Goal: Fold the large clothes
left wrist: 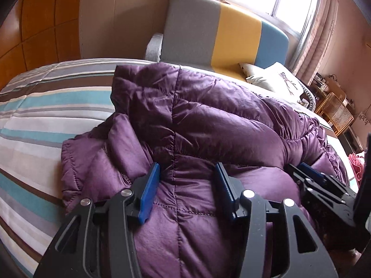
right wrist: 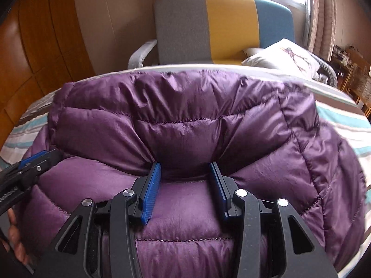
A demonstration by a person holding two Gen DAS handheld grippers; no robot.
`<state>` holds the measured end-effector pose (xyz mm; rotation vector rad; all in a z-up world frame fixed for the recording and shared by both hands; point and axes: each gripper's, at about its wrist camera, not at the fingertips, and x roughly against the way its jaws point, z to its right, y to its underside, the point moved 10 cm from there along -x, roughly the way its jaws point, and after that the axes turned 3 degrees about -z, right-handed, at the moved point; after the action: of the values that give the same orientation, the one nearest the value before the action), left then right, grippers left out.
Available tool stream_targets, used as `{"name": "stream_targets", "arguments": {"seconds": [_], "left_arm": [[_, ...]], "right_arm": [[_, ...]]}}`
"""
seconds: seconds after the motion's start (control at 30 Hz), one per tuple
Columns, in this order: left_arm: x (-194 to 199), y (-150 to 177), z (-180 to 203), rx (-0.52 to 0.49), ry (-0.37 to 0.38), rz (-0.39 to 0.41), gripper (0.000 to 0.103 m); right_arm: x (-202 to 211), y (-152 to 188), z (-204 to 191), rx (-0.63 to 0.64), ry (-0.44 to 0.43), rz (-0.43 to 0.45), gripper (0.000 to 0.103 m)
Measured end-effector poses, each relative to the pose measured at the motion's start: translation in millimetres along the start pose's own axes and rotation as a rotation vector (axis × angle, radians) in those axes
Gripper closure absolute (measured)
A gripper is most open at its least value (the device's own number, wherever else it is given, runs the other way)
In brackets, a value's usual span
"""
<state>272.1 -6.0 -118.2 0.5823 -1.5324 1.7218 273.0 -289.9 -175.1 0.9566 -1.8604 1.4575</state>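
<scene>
A purple puffer jacket (left wrist: 208, 120) lies bunched on the striped bed cover (left wrist: 34, 115), folded over itself, with a sleeve end (left wrist: 76, 162) poking out toward the stripes on the left gripper's side. The left gripper (left wrist: 187, 176) sits low over the jacket with its 2 blue pads (left wrist: 150, 192) parted about halfway, fabric bulging up between them but not pinched, so it has hold of nothing. The right gripper (right wrist: 185, 173) is just beside it, likewise half open over a quilted panel, its pads (right wrist: 150, 190) standing off the cloth, while behind the bed stand a grey, yellow and blue headboard (right wrist: 220, 25) and a pillow (right wrist: 285, 55).
</scene>
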Motion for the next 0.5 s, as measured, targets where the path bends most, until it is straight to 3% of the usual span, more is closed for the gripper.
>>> {"name": "stream_targets", "arguments": {"seconds": [0.4, 0.5], "left_arm": [[1.8, 0.1, -3.0, 0.012, 0.008, 0.0, 0.053], [7.5, -0.1, -4.8, 0.018, 0.013, 0.009, 0.048]], "right_arm": [[1.1, -4.9, 2.2, 0.0, 0.022, -0.008, 0.06], [10.7, -7.2, -0.2, -0.015, 0.011, -0.004, 0.054]]}}
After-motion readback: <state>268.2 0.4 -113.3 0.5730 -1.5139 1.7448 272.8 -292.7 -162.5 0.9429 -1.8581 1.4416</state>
